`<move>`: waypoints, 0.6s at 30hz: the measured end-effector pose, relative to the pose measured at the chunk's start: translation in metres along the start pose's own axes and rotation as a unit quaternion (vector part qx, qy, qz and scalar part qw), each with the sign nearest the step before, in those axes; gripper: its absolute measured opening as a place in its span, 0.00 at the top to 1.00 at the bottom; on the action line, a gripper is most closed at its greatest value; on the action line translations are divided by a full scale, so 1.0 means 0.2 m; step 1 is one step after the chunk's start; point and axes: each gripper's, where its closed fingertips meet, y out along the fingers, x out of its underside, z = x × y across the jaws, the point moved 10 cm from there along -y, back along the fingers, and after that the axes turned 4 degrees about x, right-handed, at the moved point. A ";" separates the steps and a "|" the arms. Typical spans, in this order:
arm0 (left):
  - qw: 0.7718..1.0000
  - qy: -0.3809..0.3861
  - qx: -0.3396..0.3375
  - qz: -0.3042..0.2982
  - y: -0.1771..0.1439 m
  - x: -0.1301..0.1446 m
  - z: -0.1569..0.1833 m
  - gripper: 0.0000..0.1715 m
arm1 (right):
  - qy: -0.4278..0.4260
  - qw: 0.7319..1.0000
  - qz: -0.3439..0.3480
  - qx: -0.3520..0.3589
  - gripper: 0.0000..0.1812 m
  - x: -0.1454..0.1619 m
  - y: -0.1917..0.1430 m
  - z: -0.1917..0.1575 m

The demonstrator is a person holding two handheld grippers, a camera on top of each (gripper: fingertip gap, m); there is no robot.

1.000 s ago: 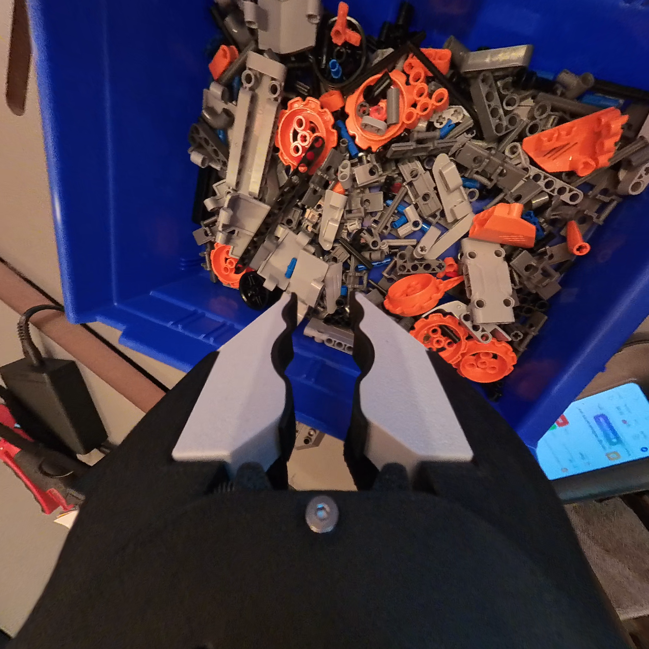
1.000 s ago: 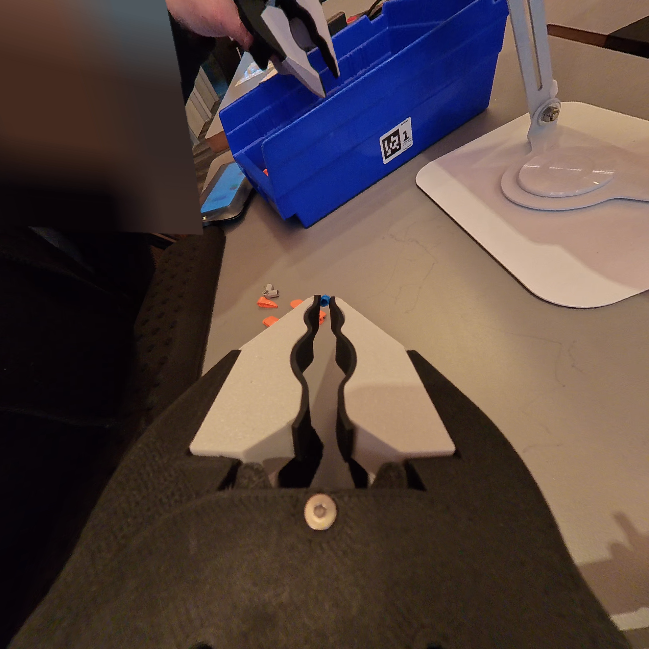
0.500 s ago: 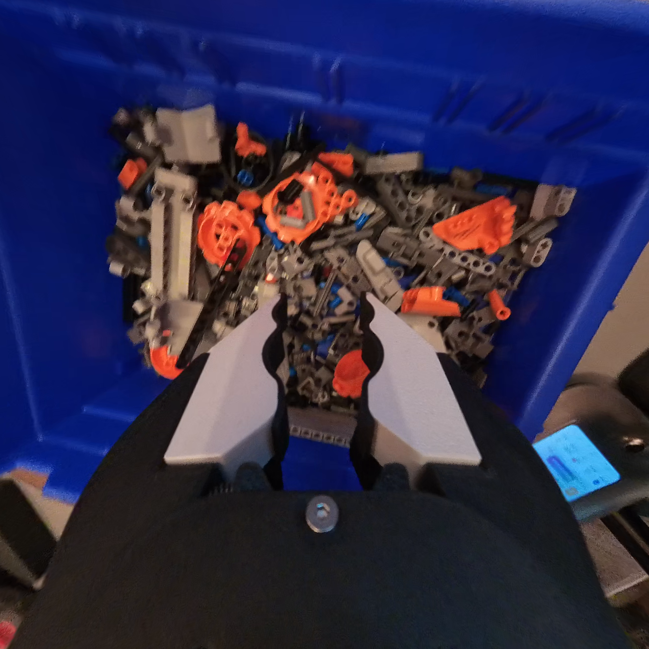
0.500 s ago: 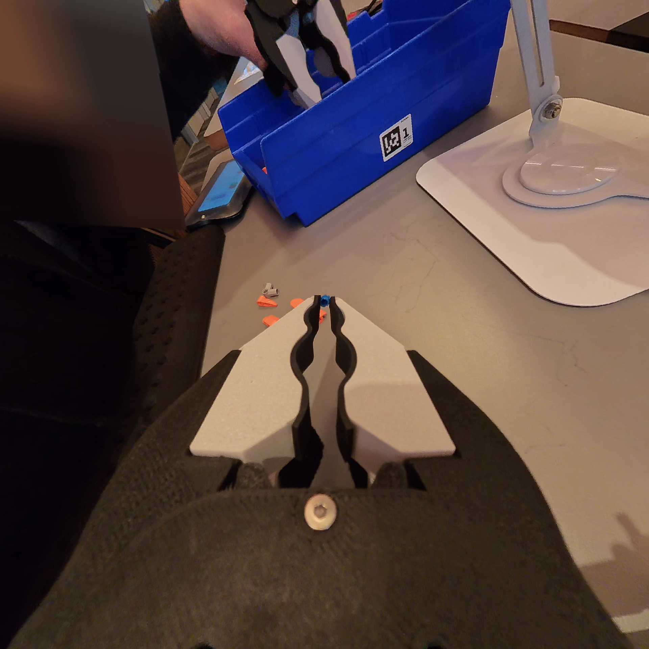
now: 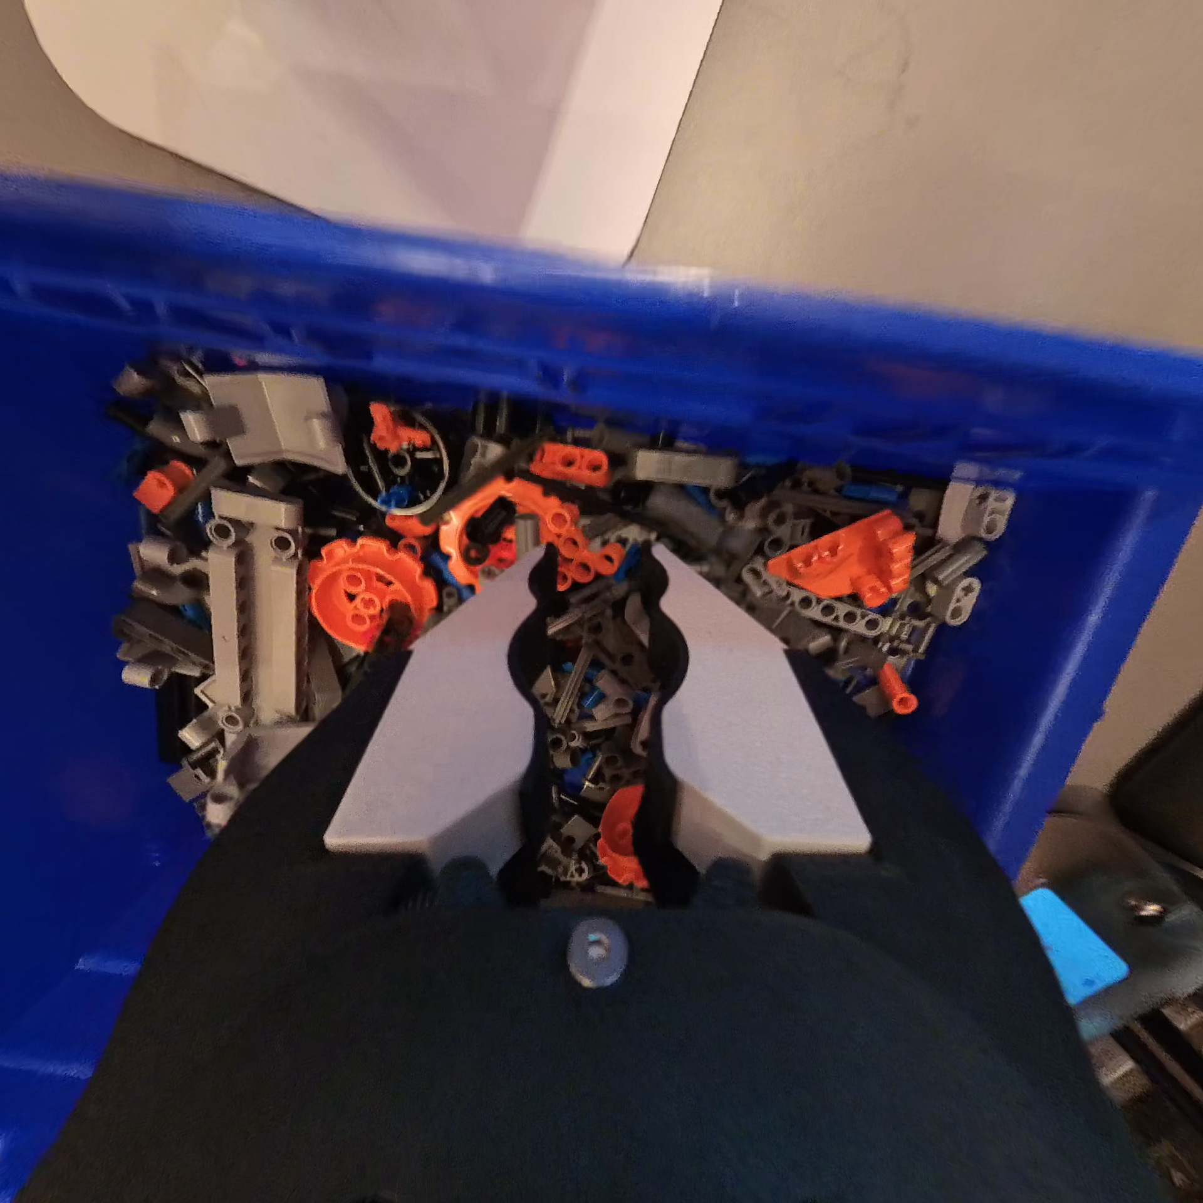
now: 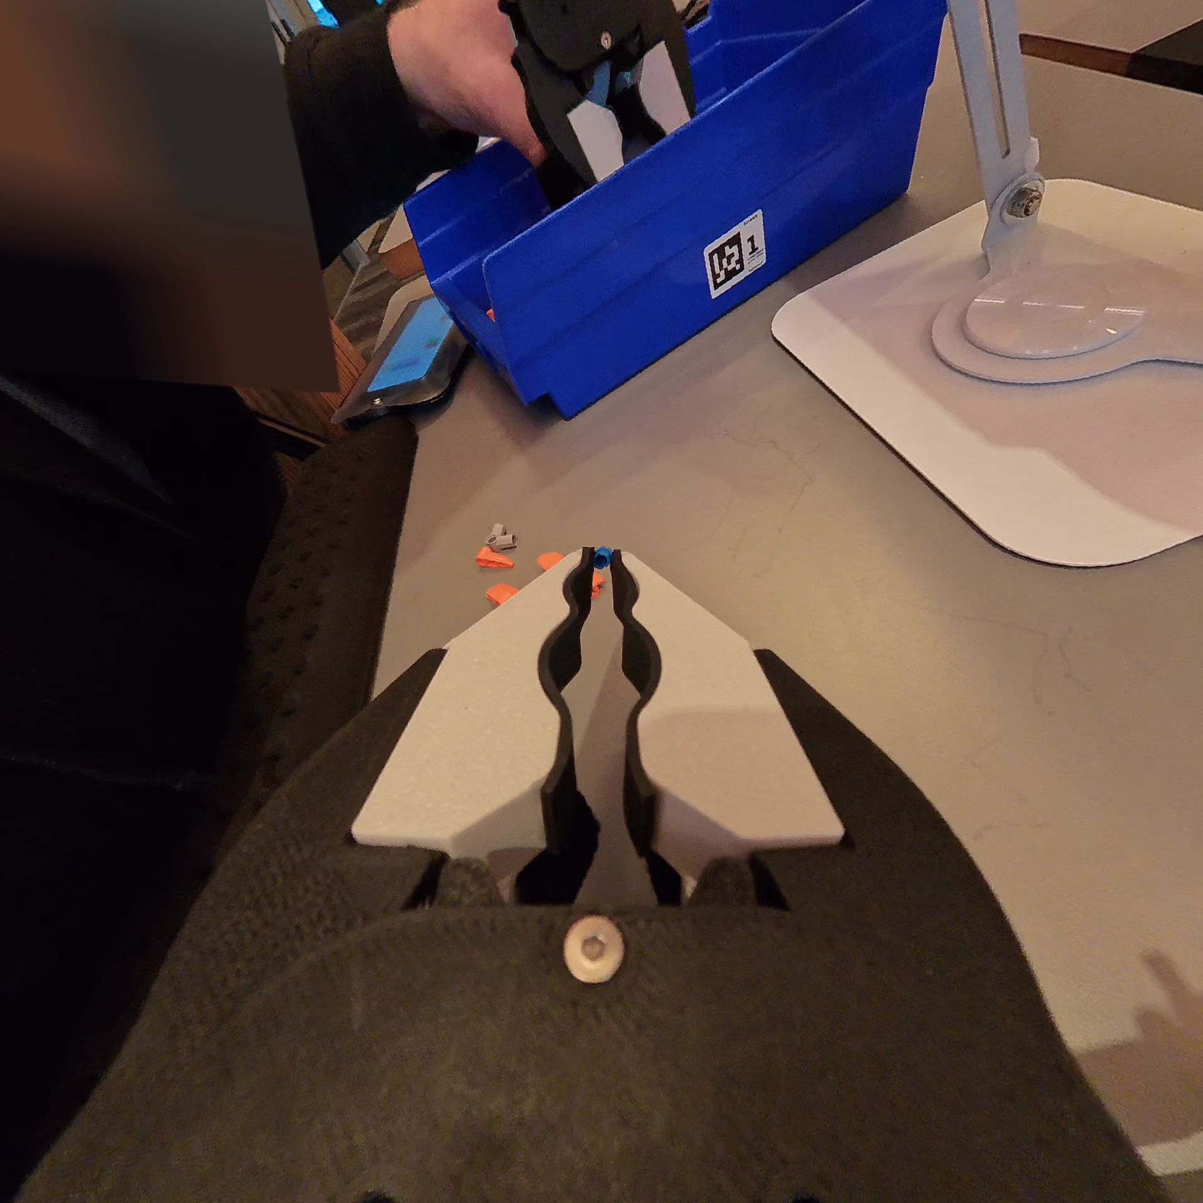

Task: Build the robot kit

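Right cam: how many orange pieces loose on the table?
4 orange pieces on the table: one below the grey piece, two beside the right gripper, one seen between its fingers. The gripper, shut on a blue pin, may hide more.

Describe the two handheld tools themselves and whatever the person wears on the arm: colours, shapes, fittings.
The left tool and the right tool match: two pale grey wedge-shaped fingers lined with wavy black pads, set in a rough black textured body with one silver hex screw at its centre. No cables show. The person's hand on the left tool comes out of a black sleeve.
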 end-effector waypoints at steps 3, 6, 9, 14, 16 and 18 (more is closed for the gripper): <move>1.000 -0.009 0.000 0.001 -0.01 0.04 0.01 0.89 | 0.000 1.000 0.000 -0.001 0.99 0.00 0.00 0.00; 1.000 -0.009 -0.010 -0.009 -0.02 0.08 0.02 0.89 | -0.001 1.000 -0.001 -0.001 0.99 0.00 0.00 0.00; 0.999 -0.015 -0.014 -0.025 -0.05 0.12 0.03 0.89 | -0.002 1.000 0.000 -0.001 0.99 0.00 0.00 0.00; 0.997 -0.031 0.009 -0.068 -0.09 0.21 0.06 0.89 | -0.001 1.000 -0.001 -0.001 0.99 0.00 0.00 0.00; 0.995 -0.040 0.030 -0.084 -0.10 0.25 0.08 0.89 | -0.001 1.000 -0.001 -0.001 0.99 0.00 0.00 0.00; 0.993 -0.044 0.043 -0.102 -0.12 0.27 0.10 0.89 | -0.001 1.000 -0.001 -0.001 0.99 0.00 0.00 0.00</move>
